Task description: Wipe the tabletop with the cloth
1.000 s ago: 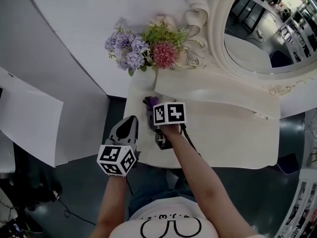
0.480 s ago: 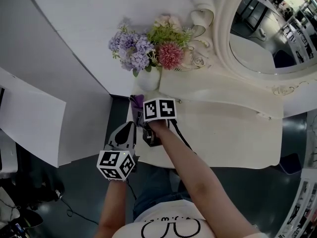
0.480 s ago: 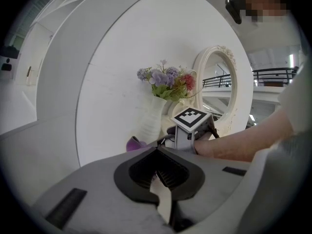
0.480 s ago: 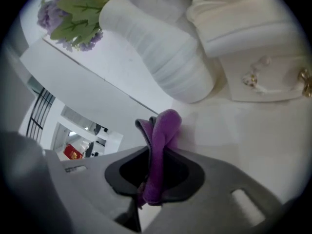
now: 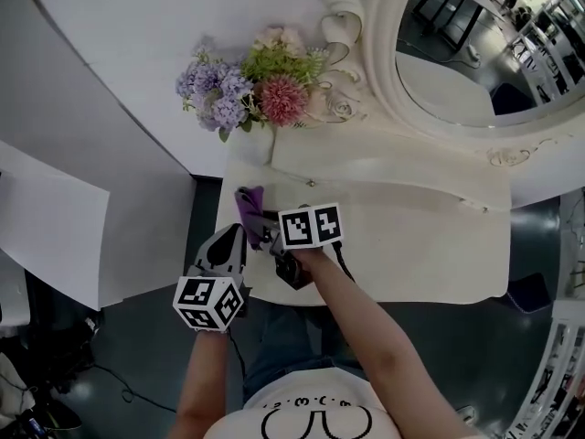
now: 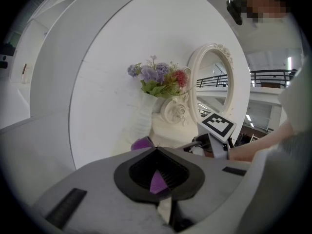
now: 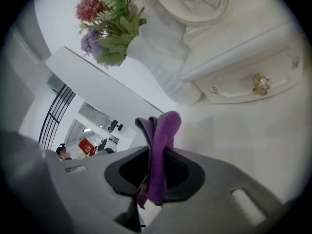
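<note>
Cloth [image 7: 161, 155]: purple, bunched in folds

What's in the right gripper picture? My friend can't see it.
The right hand-held gripper pinches a folded purple cloth over a cream tabletop. Behind stand a white vase of flowers and a drawer with a gold knob.

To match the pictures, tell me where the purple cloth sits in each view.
Head view: cloth at the tabletop's left end, ahead of the right gripper.
Left gripper view: low centre, just beyond the jaw tips.
Right gripper view: centre, clamped between the jaws.
Shared landmark: the flowers.
</note>
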`<state>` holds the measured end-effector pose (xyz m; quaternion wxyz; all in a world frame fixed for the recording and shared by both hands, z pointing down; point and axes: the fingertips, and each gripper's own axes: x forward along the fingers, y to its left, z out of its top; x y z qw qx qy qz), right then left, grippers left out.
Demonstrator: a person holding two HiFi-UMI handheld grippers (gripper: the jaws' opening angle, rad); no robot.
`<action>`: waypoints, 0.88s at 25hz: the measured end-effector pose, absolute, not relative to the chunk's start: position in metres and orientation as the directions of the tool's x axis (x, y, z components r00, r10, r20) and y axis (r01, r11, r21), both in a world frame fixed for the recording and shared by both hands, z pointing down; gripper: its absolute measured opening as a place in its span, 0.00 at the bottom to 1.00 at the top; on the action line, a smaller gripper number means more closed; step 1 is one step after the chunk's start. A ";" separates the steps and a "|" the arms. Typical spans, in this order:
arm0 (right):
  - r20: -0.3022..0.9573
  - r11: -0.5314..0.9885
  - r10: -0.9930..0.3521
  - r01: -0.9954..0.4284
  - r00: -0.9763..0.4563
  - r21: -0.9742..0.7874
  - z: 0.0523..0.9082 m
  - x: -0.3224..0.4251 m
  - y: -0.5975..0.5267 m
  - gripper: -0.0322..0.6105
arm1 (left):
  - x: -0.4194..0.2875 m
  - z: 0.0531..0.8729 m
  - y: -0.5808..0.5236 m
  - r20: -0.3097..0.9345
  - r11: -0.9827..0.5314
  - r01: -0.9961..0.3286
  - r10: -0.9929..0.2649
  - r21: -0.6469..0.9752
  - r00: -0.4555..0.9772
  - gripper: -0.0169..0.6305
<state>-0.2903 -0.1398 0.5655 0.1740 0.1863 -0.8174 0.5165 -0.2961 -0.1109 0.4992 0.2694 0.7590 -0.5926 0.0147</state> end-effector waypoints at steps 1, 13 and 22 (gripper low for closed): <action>0.472 0.408 -0.133 -0.482 -0.872 -0.775 0.561 -0.281 -0.137 0.16 | -0.291 0.498 -0.111 0.341 -0.154 -0.908 -0.892 0.390 0.298 0.02; 0.433 0.373 -0.283 -0.514 -0.856 -0.772 0.534 -0.110 -0.111 0.16 | -0.177 0.479 -0.105 0.327 -0.249 -0.892 -0.865 0.378 0.381 0.02; 0.420 0.320 -0.446 -0.579 -0.790 -0.750 0.521 0.033 -0.088 0.16 | -0.080 0.471 -0.101 0.325 -0.328 -0.869 -0.831 0.370 0.452 0.02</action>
